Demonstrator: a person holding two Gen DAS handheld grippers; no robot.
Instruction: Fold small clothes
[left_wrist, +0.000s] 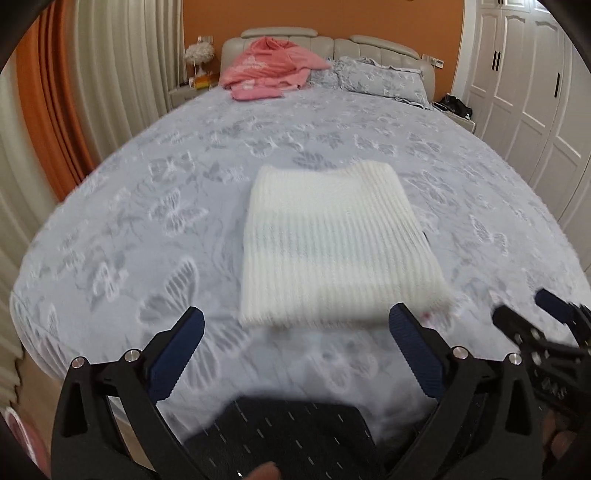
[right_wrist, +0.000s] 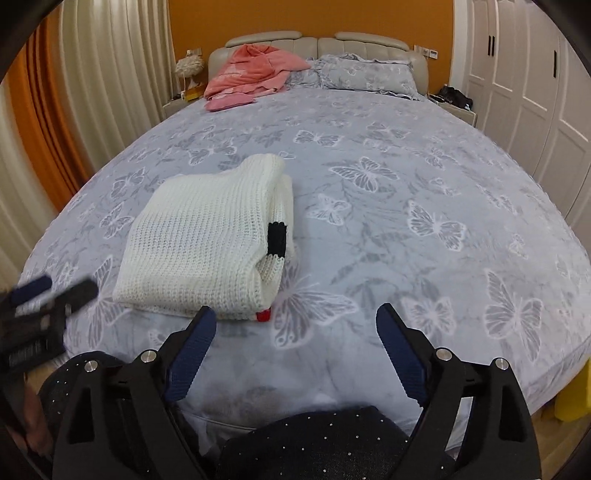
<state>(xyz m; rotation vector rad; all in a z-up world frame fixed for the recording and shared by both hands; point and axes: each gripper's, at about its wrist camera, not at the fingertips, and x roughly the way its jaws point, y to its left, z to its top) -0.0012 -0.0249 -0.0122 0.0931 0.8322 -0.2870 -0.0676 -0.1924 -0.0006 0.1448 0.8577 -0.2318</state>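
A white knit sweater (left_wrist: 332, 243) lies folded into a neat rectangle on the bed; in the right wrist view (right_wrist: 207, 236) it shows a black patch and a small red bit at its near right corner. My left gripper (left_wrist: 297, 319) is open and empty, just short of the sweater's near edge. My right gripper (right_wrist: 295, 319) is open and empty, near the sweater's right front corner. Each gripper shows blurred at the edge of the other's view: the right one (left_wrist: 532, 314), the left one (right_wrist: 55, 291).
The bed (right_wrist: 406, 184) has a grey butterfly-print cover. A pink garment heap (left_wrist: 266, 68) and pillows (left_wrist: 380, 75) lie by the headboard. Curtains hang at left, white wardrobe doors (right_wrist: 524, 85) at right. Nightstands flank the bed.
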